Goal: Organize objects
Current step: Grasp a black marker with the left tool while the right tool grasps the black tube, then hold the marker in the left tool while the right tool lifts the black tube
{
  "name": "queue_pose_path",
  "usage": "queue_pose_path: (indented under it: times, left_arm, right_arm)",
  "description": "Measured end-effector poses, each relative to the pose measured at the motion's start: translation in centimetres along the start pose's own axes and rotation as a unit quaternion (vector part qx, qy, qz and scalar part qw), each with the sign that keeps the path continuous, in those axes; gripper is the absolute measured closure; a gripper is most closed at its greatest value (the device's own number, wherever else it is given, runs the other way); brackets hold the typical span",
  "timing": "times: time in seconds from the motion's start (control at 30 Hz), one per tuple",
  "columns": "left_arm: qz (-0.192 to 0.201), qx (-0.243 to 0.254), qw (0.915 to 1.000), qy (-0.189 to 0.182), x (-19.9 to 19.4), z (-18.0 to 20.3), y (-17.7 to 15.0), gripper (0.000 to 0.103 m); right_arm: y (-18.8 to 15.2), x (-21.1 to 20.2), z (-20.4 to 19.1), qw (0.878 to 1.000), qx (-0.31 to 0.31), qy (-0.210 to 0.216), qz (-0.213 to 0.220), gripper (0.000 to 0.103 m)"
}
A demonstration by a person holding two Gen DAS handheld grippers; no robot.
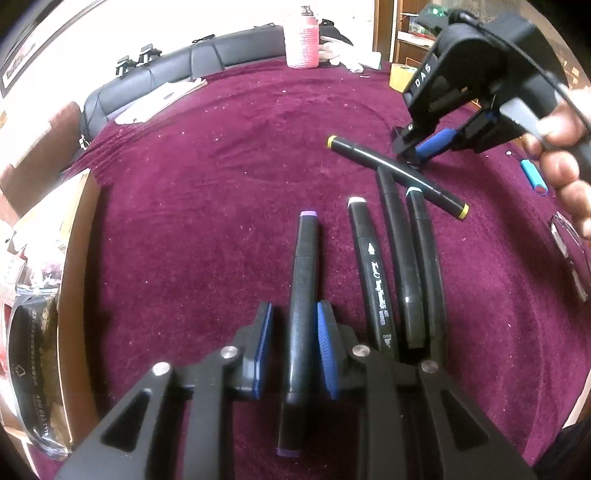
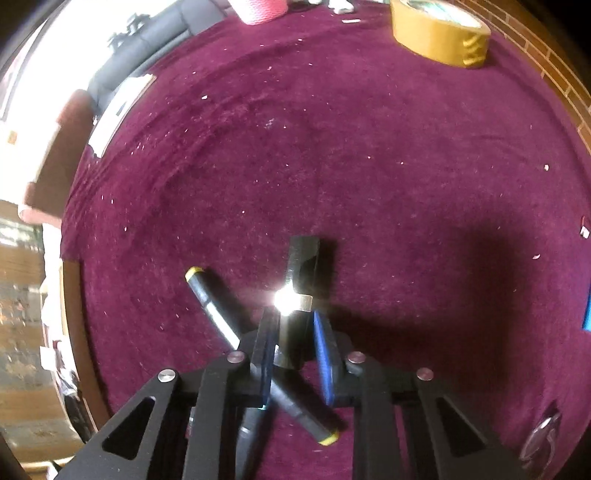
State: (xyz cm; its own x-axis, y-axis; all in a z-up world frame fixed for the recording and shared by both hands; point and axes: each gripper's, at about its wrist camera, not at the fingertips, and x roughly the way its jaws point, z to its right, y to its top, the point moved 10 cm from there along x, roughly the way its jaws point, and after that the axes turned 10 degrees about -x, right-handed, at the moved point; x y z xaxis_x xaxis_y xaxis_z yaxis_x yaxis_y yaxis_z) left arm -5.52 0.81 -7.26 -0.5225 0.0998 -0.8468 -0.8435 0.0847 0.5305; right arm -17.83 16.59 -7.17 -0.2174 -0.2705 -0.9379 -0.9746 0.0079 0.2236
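Several black art markers lie on the maroon cloth [image 1: 221, 177]. My left gripper [image 1: 293, 314] straddles a purple-capped marker [image 1: 303, 295]; the left pad stands clear of it, the right pad is beside it, jaws open. Three markers [image 1: 397, 266] lie side by side to its right. A yellow-capped marker [image 1: 397, 171] lies across their far ends. My right gripper [image 1: 417, 147] is down at that crossing. In the right wrist view the right gripper [image 2: 293, 321] is shut on a black object with a gold band [image 2: 303, 269], above the yellow-capped marker [image 2: 218, 314].
A roll of tan tape [image 2: 439, 33] sits at the far right. A pink bottle [image 1: 303, 40] stands at the back. A small blue object [image 1: 533, 177] lies right of the markers. A box [image 1: 77, 236] and packages border the left edge. Papers [image 1: 159, 99] lie at the back left.
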Motion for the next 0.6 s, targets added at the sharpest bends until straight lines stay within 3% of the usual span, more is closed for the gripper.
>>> queue_pose_path:
  times: [0.17,0.23,0.4,0.6]
  left_arm:
    - [0.004,-0.016,0.9997,-0.017,0.0,-0.2,0.3,0.080]
    - [0.008,-0.018,0.9997,-0.017,0.0,-0.3,0.5,0.089]
    - [0.000,-0.051,0.9978,-0.043,0.0,-0.8,0.8,0.089]
    - [0.004,-0.060,0.9968,-0.053,-0.7,-0.5,1.2,0.089]
  right_arm:
    - [-2.1,-1.8,0.6,1.000,0.004,0.023,0.017,0.083]
    - [-3.1,-2.8,0.6,0.999,0.000,0.027,0.027,0.083]
    - [-5.1,-5.6,0.1,0.998,-0.018,0.036,0.052,0.084]
    - [-7.7,-6.4,-0.8,0.997,-0.022,0.054,0.051,0.084]
